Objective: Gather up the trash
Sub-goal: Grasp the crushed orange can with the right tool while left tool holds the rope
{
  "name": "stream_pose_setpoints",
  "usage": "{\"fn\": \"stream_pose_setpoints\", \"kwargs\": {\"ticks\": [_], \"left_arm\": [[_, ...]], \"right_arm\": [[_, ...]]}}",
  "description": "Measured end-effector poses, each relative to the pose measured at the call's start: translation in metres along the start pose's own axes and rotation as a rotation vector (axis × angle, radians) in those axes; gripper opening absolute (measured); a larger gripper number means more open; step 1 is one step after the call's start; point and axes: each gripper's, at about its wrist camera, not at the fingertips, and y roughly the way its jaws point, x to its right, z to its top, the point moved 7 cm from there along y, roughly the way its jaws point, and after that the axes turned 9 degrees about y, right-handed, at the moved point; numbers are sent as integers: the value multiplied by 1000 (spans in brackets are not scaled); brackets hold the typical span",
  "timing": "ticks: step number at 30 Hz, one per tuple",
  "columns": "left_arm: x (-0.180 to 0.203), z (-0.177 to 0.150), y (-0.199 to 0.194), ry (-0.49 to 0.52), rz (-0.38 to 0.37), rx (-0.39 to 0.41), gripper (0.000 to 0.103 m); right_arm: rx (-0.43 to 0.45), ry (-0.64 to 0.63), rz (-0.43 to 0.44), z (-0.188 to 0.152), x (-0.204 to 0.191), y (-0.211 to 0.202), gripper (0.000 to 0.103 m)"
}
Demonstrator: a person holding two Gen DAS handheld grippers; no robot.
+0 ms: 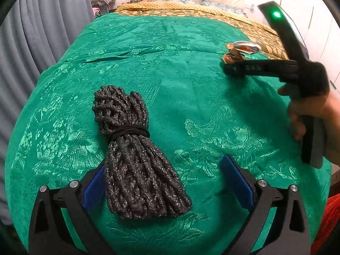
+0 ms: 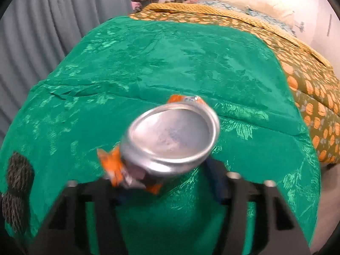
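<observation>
The left tool (image 1: 163,182) is hanging over the bed's green cover (image 1: 170,42) with its blue pads (image 1: 238,182) spread wide; a bundle of dark, glittery cord (image 1: 136,148), tied round its waist by a black band, is lying on the cover between those pads, nearer the nine o'clock one and seemingly brushing it, though the lens makes actual contact hard to judge; neither pad is squeezing the bundle. In the left wrist view, out at two o'clock, the right tool (image 1: 228,62) is reaching across the cover in a person's hand (image 1: 308,114), a green light glowing on its body; at its tip a crushed can (image 1: 244,50) is sitting, silver and orange. In the right wrist view, the right tool (image 2: 163,182) is pinching that crushed can (image 2: 172,136) by its crumpled orange body, the silver base facing the camera and tilting toward one o'clock; the picture is blurring somewhat there. The cord bundle is showing at eight o'clock near the frame's edge; a yellow patterned blanket (image 2: 308,85) is lying beyond the green cover at two o'clock; grey curtains (image 2: 42,21) are hanging at ten o'clock.
</observation>
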Motion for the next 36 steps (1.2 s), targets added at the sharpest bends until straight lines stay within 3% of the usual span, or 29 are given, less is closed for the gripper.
{"fn": "stream_pose_setpoints", "kwargs": {"ticks": [4, 9, 14, 17, 20, 24, 32, 36], "left_arm": [[0, 0, 0, 2, 3, -2, 97], [0, 0, 1, 10, 11, -6, 97], [1, -1, 1, 13, 18, -9, 97], [1, -2, 0, 13, 22, -9, 97], [1, -2, 0, 13, 21, -9, 97], [2, -2, 0, 14, 22, -9, 97], [2, -2, 0, 14, 23, -9, 97], [1, -2, 0, 15, 24, -10, 97]], "right_arm": [[-22, -90, 89, -30, -5, -27, 52], [-43, -262, 203, -97, -9, -86, 52], [-35, -312, 201, -145, 6, -116, 52], [-13, -306, 184, -155, 12, -119, 54], [-13, -255, 199, -156, 15, -120, 77], [-33, -205, 211, -164, 16, -123, 88], [-45, -189, 188, -170, 11, -129, 90], [-10, -198, 157, -167, 9, -134, 90]]}}
